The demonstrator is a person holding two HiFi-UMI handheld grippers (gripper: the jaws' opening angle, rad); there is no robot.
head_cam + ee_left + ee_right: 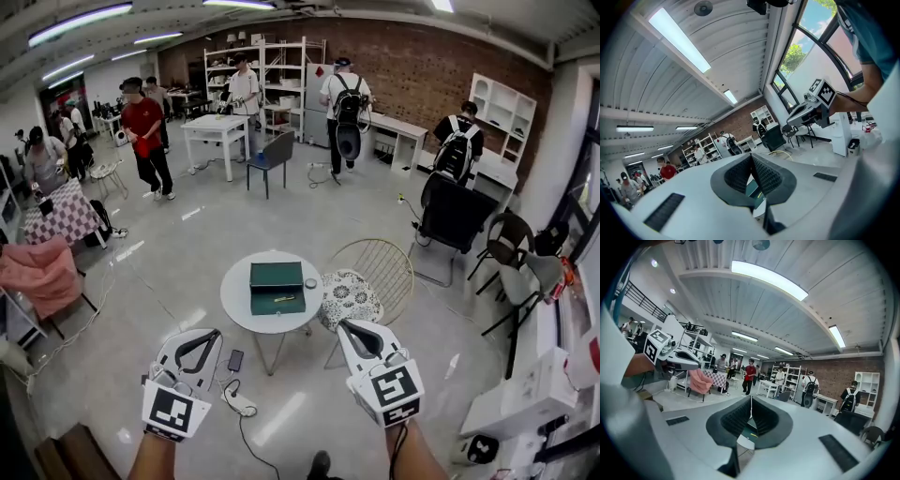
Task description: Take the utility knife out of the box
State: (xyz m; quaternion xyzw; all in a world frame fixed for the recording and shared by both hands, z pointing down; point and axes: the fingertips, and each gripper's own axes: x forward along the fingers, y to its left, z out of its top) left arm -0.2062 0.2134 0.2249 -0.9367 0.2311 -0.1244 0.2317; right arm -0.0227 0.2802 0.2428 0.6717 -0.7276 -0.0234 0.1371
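Workshop floor, seen steeply from above. Nearest, the left tongs (212, 334) and right tongs (346, 326) hang pressed together, both empty. Beyond them, 1 round worktop (234, 305) carries an open green box (277, 275); the utility knife (284, 299) lies in its near half. Step in hand: approach, spread 1 pair, pinch the handle midway. Farther back, people (145, 131) stand by shelving (281, 75).

The room is being lit brightly by ceiling tubes (80, 21) and windows (806, 40); glare is being reflected off the floor (278, 415). Edges are being bent and darkened by wide-angle lenses.
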